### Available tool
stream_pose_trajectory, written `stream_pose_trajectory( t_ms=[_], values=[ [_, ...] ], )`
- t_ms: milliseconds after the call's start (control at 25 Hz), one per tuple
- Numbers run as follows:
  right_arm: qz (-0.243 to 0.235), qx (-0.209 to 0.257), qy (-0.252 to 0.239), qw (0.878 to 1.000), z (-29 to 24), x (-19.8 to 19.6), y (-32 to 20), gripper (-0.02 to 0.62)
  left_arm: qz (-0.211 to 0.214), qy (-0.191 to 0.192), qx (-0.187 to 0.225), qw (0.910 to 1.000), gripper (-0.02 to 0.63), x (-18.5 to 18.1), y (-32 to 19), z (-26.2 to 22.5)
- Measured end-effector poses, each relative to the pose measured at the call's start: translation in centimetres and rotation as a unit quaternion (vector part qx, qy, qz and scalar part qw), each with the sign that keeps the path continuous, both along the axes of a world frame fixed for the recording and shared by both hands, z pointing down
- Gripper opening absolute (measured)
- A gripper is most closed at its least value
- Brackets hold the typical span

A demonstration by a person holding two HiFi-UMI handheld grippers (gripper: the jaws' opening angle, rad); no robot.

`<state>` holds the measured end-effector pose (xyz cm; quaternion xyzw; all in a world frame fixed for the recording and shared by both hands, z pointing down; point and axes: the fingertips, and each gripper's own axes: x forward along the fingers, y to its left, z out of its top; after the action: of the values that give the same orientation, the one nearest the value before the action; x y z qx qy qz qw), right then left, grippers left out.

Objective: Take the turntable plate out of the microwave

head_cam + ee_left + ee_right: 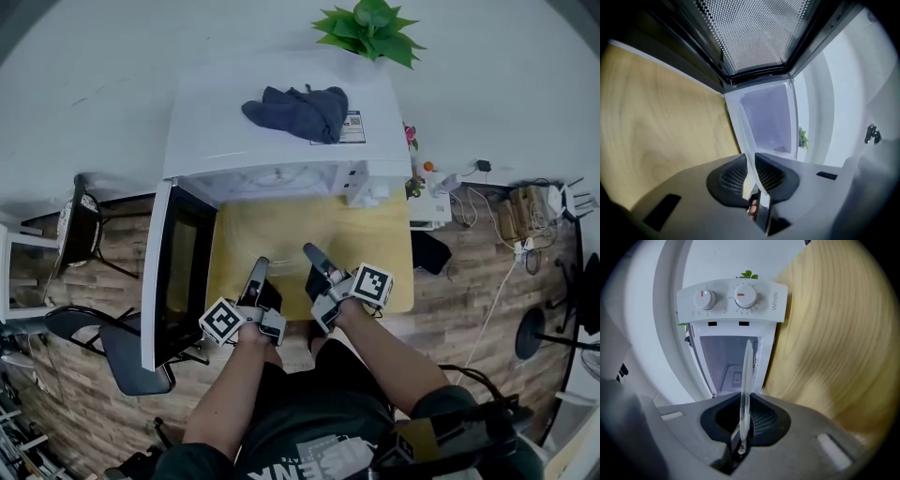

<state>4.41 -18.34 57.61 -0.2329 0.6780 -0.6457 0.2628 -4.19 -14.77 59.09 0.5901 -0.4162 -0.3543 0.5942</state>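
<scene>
Glass turntable plate (746, 373) carried edge-on by both grippers in front of the open microwave (281, 131).
The left gripper (259, 270) and right gripper (312, 253) each have their fingers clenched on the plate's near rim, above the yellow wooden surface (375, 248) toward its front edge. The microwave's door (173, 272) stands open past the surface's left edge. A dark cloth (298, 111) lies on the microwave's top.
</scene>
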Motion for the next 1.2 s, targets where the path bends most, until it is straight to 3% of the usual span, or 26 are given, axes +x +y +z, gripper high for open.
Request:
stream_pose_trajectory(
  t_ms=[280,520,640,920,1080,1200],
  values=[
    [-0.001,0.002,-0.008,1.000,-2.3,0.7,4.5,0.035,0.024,-0.013,0.009,0.9996,0.052,0.9,4.2,-2.4],
    [0.025,-0.004,0.004,1.000,-2.3,1.2,8.5,0.035,0.058,0.000,0.006,0.9983,0.054,1.3,7.6,-2.7],
    [0.040,-0.010,0.020,0.999,-1.3,1.5,10.6,0.037,0.080,-0.015,-0.005,0.9967,0.054,1.2,9.7,-1.3],
    [0.068,-0.019,0.038,0.997,0.9,1.9,13.6,0.038,0.103,0.027,-0.002,0.9943,0.054,2.0,11.7,-0.5],
    [0.079,-0.032,0.051,0.995,2.2,2.0,14.6,0.038,0.121,-0.028,-0.022,0.9919,0.055,1.0,13.0,2.4],
    [0.079,-0.035,0.050,0.995,2.7,1.9,15.0,0.038,0.121,0.005,-0.013,0.9925,0.055,1.6,13.1,1.9]
  ],
)
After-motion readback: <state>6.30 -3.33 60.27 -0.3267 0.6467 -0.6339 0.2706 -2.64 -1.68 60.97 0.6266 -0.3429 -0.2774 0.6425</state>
